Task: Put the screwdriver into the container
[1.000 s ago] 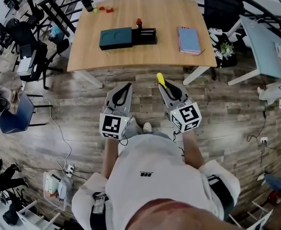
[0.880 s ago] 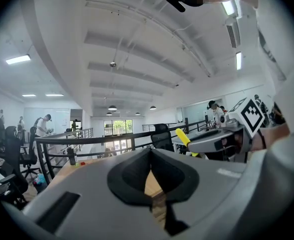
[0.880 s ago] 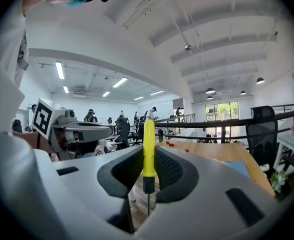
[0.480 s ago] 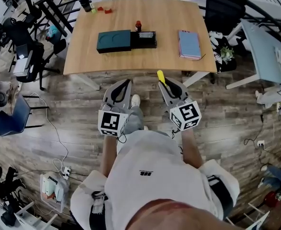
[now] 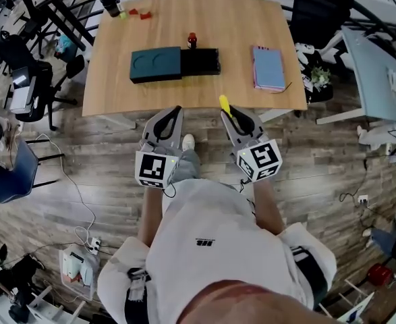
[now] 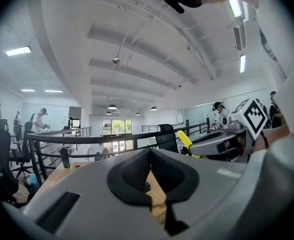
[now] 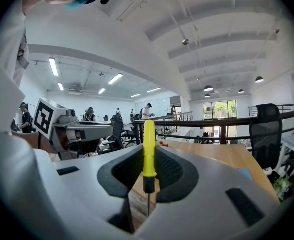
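A yellow-handled screwdriver point(image 7: 149, 149) stands upright between the jaws of my right gripper point(image 7: 149, 156), which is shut on it, with the thin shaft pointing down. In the head view its yellow handle point(image 5: 223, 104) sticks out ahead of the right gripper point(image 5: 227, 116), just short of the wooden table's point(image 5: 110, 90) near edge. The left gripper point(image 5: 175, 112) is beside it, shut and empty point(image 6: 150, 153). A black open container point(image 5: 200, 61) lies mid-table, joined to a dark teal box point(image 5: 156, 66).
A small red-capped bottle point(image 5: 191, 40) stands behind the container and a pink-blue notebook point(image 5: 268, 67) lies to its right. Small red and green pieces point(image 5: 137, 12) and a dark cup point(image 5: 110, 4) sit at the back left. Chairs point(image 5: 316, 9), railings, a white desk point(image 5: 380, 66) and floor cables surround the table.
The person has stepped toward the table, so it sits nearer and lower in the head view. Both grippers keep their pose, the screwdriver still held in the right one.
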Demonstrator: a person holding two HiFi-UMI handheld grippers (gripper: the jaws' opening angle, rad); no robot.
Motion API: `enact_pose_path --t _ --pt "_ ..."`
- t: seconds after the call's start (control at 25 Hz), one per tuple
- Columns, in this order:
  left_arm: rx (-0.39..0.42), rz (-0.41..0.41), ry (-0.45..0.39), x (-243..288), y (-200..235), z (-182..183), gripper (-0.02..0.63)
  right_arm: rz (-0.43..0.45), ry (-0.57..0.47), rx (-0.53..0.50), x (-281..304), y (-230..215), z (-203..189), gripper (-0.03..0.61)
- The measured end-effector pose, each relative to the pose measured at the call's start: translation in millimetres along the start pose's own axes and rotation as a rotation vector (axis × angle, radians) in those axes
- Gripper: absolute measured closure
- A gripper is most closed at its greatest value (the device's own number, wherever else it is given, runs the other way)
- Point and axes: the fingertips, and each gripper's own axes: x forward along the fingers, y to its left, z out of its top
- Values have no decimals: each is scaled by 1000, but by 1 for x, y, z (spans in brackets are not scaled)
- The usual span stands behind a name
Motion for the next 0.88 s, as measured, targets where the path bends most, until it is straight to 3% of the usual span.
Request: enact_pose_path --t 0.48,0.88 --pt "-30 -70 59 98 87 -19 603 -33 67 24 117 -58 8 518" --pt "-88 -117 127 153 140 -64 603 -45 164 58 201 -86 -19 518"
